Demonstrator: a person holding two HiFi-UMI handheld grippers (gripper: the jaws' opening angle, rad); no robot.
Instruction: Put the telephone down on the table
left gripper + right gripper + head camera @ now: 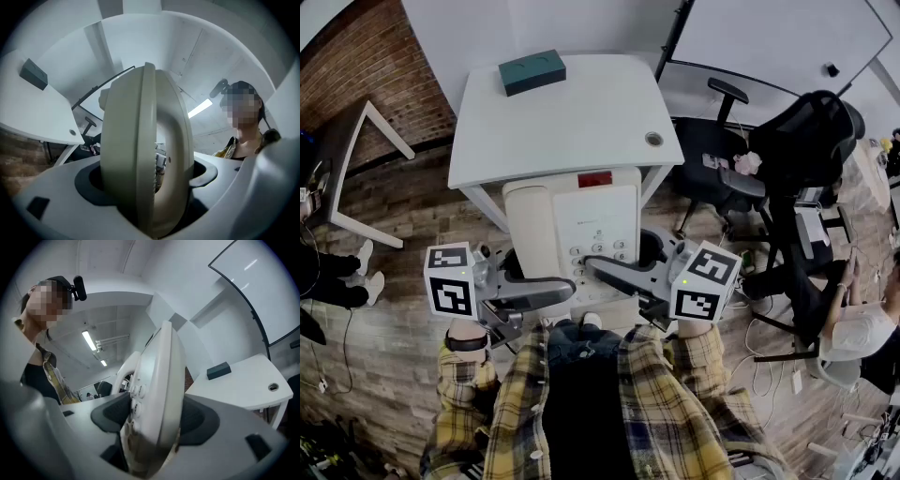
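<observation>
A person's plaid shirt (581,412) fills the 6 o'clock edge of the head view. Ahead, toward 12 o'clock, stands a white table (562,122). The beige telephone (572,225) is held in the air at its near edge, not yet set down. The left hand-held gripper (553,286) clamps the telephone's 9 o'clock side and the right hand-held gripper (602,265) its 3 o'clock side, likely to keep it level. A dark box (532,71) sits at the table's far edge.
</observation>
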